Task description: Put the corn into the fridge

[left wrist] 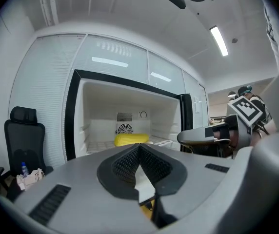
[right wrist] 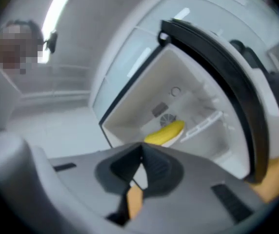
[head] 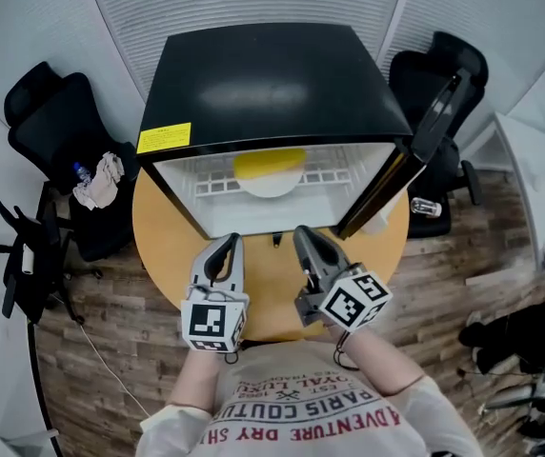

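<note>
left tool (head: 226, 243) jaws together, empty; right tool (head: 304, 235) likewise | table (head: 170, 228) beneath both | corn (head: 269, 163) ahead of both tips, on plate (head: 271, 188) inside open fridge (head: 272, 84) | probably light, stiff, apt to roll; grip across its middle

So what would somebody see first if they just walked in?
The black fridge on the round wooden table, its door swung open on the right. Inside it lies the yellow corn on a white plate, and in front hover the left gripper and right gripper, both shut and empty.
</note>
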The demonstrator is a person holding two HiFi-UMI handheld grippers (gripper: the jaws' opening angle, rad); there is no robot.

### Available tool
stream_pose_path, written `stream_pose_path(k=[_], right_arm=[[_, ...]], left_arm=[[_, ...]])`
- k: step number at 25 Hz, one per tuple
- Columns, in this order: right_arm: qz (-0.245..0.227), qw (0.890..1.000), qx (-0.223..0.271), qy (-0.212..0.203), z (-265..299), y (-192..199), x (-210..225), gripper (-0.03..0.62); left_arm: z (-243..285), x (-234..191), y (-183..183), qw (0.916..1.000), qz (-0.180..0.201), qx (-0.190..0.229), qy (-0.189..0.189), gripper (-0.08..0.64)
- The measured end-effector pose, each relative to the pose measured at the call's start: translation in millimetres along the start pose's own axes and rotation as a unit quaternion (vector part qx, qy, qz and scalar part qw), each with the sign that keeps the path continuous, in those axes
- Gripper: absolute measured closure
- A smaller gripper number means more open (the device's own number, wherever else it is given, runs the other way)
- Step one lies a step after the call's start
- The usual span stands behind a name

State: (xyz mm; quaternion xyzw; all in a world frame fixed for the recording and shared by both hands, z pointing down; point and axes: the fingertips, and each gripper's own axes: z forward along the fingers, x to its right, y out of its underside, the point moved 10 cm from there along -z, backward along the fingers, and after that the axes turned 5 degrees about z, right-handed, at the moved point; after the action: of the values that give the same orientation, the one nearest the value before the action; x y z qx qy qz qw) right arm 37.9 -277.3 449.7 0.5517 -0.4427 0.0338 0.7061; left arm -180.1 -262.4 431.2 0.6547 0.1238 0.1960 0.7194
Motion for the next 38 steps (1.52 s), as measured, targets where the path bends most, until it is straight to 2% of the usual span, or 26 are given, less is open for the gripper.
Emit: stream_pose_path(k=[3,5,9,14,16,21,30,38], right_arm=[[-0.15,0.989,0.003,0.006,-8,-9,-16,0.565],[-0.212,0.977,0.003,0.006,-13,-11,-24,0.565],[-0.297,0.955,-0.013,0.017,-17,-4,-29,0.564],[-0.373,0.927,-0.01,0.04,-23,0,-32,0.565],[-0.381,0.924,-0.007,0.039,-25,1,-34,0.565],[-0.378,0.925,-0.003,0.035,-28,-2,-37,0.565],[-0.336,0.941,-0.016,0.047,-30,-8,-31,0.565],[-0.337,0.94,-0.03,0.041,-25,-9,-27,0.565]], left_arm=[[-6,6,-3,1.0,0.001,0.003,0.001,0.531],[-10,8,-3,1.0,0.003,0.003,0.0,0.531],[-17,10,-3,1.0,0.005,0.004,-0.005,0.531],[-23,13,-3,0.9999,0.006,0.001,-0.008,0.531],[-24,15,-2,0.9999,0.008,0.0,-0.009,0.531],[-27,17,-3,0.9998,0.015,0.001,-0.008,0.531],[-23,21,-10,0.9998,0.017,0.006,-0.003,0.531],[-17,22,-11,0.9998,0.016,0.009,0.003,0.531]])
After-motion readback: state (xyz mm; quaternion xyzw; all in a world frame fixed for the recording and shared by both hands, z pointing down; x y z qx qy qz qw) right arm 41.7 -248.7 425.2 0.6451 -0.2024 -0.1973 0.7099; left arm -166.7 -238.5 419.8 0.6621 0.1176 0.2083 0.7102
